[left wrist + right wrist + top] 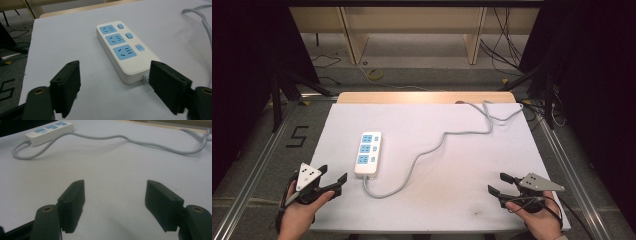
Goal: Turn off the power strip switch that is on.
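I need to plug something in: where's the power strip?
In the high view the power strip lies left of centre on the white table, just ahead of the open left gripper.

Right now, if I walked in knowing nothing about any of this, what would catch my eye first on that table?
Probably the white power strip with three blue sockets, lying left of the middle of the pale table, its grey cable snaking off to the far right corner. Next, the two black hand-held grippers at the near edge: the left gripper close beside the strip's cable end, the right gripper farther off, both with jaws open and empty.
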A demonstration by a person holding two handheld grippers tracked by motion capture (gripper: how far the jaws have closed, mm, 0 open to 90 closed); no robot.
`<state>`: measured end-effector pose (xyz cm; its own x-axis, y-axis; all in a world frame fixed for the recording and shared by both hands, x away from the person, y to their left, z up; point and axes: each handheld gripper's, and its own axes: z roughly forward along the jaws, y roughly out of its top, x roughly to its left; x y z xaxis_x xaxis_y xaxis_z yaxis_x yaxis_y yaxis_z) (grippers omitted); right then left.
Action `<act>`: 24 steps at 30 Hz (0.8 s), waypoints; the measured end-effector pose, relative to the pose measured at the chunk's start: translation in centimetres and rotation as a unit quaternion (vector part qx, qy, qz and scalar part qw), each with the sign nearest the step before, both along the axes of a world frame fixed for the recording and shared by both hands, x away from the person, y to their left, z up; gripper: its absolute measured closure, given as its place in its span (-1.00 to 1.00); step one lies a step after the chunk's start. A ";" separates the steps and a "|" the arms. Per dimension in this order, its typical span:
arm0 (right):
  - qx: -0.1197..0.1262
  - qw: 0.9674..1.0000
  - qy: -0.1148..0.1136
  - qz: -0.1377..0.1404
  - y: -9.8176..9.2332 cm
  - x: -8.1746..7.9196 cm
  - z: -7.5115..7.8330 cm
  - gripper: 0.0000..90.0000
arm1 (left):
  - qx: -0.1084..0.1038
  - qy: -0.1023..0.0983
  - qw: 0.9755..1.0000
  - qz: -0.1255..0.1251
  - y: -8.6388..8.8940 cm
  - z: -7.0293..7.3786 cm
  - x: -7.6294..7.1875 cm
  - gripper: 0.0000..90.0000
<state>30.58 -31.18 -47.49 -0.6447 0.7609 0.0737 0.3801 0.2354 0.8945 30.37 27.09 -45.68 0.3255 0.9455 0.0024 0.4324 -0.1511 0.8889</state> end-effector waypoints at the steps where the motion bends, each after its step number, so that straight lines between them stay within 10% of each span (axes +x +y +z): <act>1: 0.000 1.000 0.001 0.000 0.0 0.0 0.0 -0.26 | -0.004 -0.003 1.000 0.010 0.0 0.1 0.0 -0.17; 12: -0.001 1.000 0.000 0.004 -0.1 -0.1 0.0 -0.25 | 0.015 0.009 0.998 0.052 1.0 0.7 -0.5 0.98; 24: -0.006 1.000 0.002 0.005 0.0 0.0 -0.1 -0.26 | 0.010 0.033 0.999 0.042 0.8 1.4 0.0 0.98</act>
